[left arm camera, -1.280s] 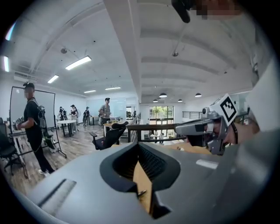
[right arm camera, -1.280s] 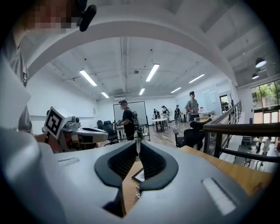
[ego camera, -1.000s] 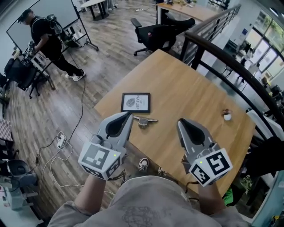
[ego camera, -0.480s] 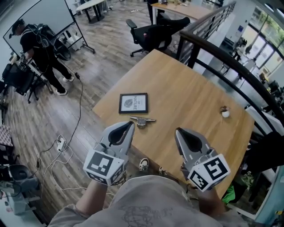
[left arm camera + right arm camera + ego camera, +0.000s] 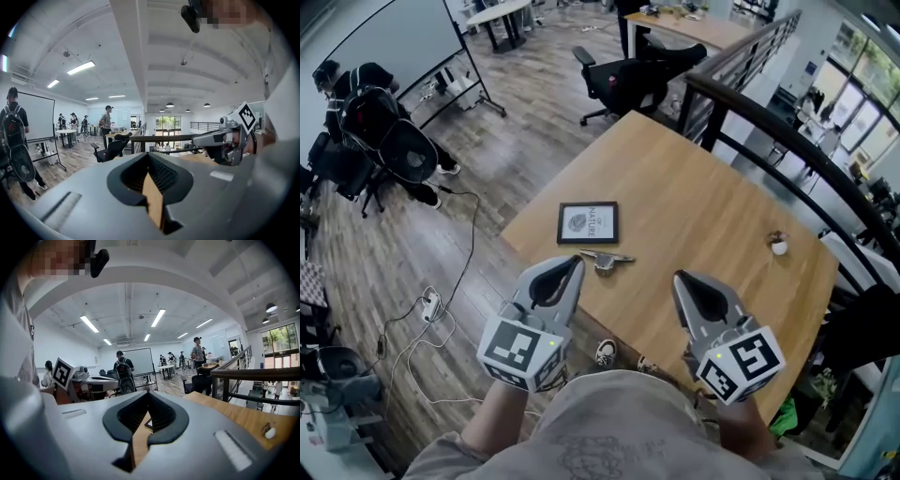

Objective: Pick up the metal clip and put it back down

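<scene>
Wooden tabletop [image 5: 703, 216] is carrying the clip [image 5: 606, 259] beside a frame [image 5: 588, 222]; I'm hovering the left gripper [image 5: 572, 266] and right gripper [image 5: 680, 280] short of it, both closed and empty.

Open-plan office, rolling whiteboard [image 5: 384, 42], swivel chair [image 5: 623, 80], desks [image 5: 698, 28], ceiling strip lights [image 5: 80, 68]

Beyond and right of the framed print [image 5: 588, 223] the wooden table [image 5: 694, 197] lies open; the metal clip [image 5: 606, 260] sits just nearer, a small white object [image 5: 779, 247] well right, a black railing [image 5: 755, 114] farther still.
</scene>
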A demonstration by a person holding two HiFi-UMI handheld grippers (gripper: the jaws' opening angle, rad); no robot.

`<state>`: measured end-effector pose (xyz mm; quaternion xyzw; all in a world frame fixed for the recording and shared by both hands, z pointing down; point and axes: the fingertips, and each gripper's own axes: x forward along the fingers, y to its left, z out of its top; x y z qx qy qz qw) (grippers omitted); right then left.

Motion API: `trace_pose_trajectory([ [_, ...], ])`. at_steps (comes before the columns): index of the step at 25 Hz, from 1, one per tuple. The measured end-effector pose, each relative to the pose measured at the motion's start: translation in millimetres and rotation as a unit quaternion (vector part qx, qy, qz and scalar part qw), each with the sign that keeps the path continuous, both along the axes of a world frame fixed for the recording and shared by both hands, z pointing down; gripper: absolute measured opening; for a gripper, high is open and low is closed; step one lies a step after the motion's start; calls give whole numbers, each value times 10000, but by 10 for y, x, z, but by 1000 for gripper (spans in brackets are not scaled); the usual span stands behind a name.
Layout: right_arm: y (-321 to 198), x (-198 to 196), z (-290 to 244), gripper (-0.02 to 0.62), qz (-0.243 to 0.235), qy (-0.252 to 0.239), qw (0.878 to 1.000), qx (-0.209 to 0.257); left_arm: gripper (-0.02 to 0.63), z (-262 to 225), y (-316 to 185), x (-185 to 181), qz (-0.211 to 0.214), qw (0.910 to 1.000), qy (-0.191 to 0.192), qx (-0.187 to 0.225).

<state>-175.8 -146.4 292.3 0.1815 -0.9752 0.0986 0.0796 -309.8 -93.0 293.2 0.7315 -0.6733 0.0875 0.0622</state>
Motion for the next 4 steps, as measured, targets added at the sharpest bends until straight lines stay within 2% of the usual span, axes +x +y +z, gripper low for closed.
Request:
trace_pose_trajectory([
  [4,20,-64,33,11,-26,49,10000,39,2,10,26,-21,-5,9999,-106,15],
])
